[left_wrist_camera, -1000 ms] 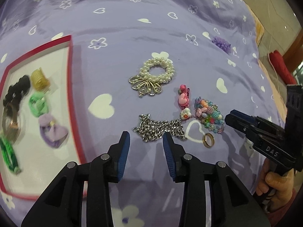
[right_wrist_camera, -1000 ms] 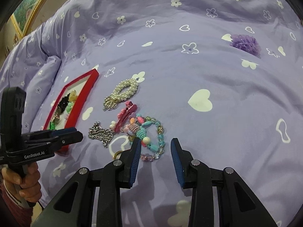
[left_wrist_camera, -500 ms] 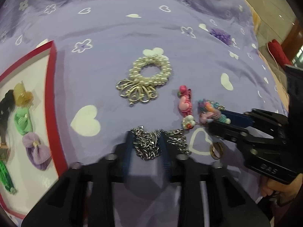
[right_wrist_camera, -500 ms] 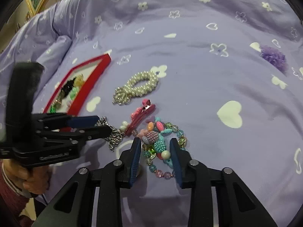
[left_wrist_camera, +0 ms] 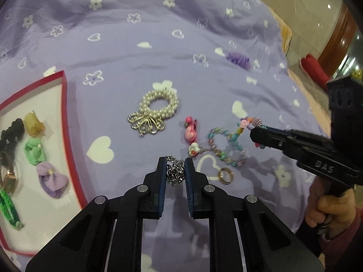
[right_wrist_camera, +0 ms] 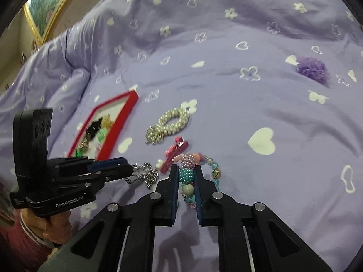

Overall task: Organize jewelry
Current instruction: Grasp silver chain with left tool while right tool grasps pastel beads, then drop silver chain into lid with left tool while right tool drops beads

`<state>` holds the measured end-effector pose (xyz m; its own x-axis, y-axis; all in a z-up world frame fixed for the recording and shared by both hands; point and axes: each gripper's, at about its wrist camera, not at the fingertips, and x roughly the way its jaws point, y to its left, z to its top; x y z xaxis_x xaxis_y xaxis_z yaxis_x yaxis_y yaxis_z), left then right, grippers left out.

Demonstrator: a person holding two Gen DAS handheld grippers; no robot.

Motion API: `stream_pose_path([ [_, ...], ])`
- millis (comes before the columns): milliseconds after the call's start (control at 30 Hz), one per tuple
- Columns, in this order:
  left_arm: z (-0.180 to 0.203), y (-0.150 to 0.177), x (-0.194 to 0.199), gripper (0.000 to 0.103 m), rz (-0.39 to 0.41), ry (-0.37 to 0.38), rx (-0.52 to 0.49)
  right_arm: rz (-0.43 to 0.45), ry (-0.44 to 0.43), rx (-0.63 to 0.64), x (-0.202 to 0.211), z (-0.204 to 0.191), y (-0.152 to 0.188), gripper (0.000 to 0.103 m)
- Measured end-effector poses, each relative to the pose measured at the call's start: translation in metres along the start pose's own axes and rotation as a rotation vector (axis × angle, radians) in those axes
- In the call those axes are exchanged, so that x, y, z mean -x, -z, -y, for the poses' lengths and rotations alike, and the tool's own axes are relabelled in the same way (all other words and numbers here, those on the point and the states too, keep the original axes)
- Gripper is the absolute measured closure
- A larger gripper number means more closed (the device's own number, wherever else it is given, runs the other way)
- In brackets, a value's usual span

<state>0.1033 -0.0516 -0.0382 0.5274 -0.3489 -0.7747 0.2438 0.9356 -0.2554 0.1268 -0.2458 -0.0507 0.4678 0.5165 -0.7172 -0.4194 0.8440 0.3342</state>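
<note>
A silver chain (left_wrist_camera: 175, 174) is bunched between the blue pads of my left gripper (left_wrist_camera: 175, 161), whose jaws are closing on it and lifting it off the bedspread. My right gripper (right_wrist_camera: 186, 167) is closing on the big beads of a colourful beaded bracelet (right_wrist_camera: 188, 174), pads pressed on them. The rest of the beaded bracelet (left_wrist_camera: 226, 151) trails on the cloth. In the right wrist view the left gripper (right_wrist_camera: 129, 170) holds the chain (right_wrist_camera: 145, 174) dangling from its tips.
A red-rimmed tray (left_wrist_camera: 68, 124) at the left holds hair ties and clips. On the purple bedspread lie a pearl bracelet (left_wrist_camera: 158, 104), a pink clip (left_wrist_camera: 190, 131), a gold ring (left_wrist_camera: 225, 175) and a purple pom-pom (left_wrist_camera: 238, 59). A person's hands grip both handles.
Both grippers came down from open above the cloth, closed on their pieces and rose. The chain is bunched up and lifted; the bracelet's big beads are raised and its loop pulled out.
</note>
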Motion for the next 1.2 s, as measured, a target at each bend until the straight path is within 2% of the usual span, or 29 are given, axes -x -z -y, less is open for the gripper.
stream_pose_path([
  [200, -0.006, -0.001, 0.034, 0.089, 0.061, 0.002, 0.029, 0.028, -0.017, -0.018, 0.014, -0.005, -0.003, 0.091],
  [567, -0.032, 0.004, 0.083, 0.089, 0.147, -0.034, 0.103, 0.033, -0.087, 0.026, 0.01, -0.047, -0.008, 0.091],
  [1200, -0.105, 0.033, 0.132, 0.089, 0.207, -0.138, 0.268, -0.02, -0.225, 0.142, -0.026, -0.132, -0.011, 0.091],
])
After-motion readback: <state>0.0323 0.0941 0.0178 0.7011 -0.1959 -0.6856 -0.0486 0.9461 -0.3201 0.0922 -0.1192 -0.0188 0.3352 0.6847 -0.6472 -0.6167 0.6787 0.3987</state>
